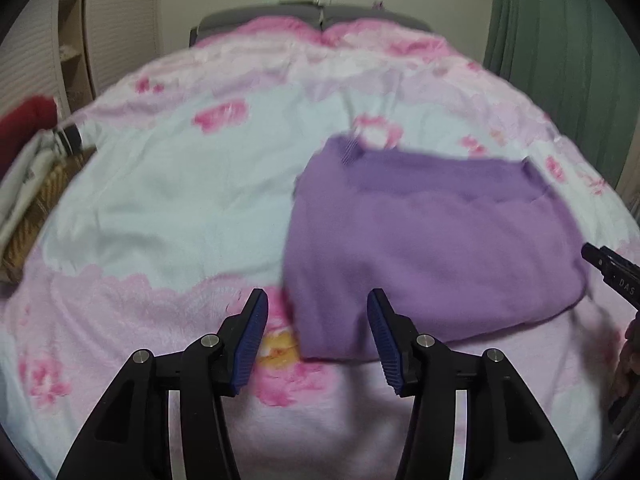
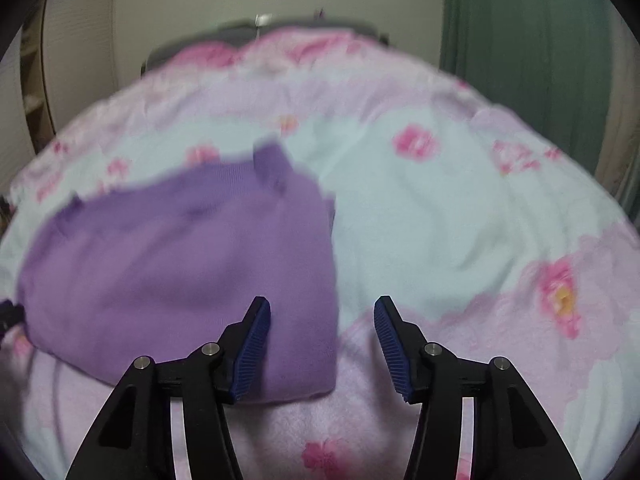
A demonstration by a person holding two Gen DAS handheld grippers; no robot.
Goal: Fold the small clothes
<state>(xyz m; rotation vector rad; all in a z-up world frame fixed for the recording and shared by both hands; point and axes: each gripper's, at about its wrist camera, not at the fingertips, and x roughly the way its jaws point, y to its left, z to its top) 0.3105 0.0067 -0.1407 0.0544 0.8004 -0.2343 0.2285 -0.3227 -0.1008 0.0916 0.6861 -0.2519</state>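
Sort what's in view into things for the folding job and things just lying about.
For the job:
purple garment, lying on the floral bedspread
left gripper, open
right gripper, open

Lying about:
green curtain
wicker basket
red item

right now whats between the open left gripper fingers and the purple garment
Nothing but the floral bedspread. In the left wrist view the left gripper hangs open over the near left corner of the purple garment, with only bedding showing beneath.
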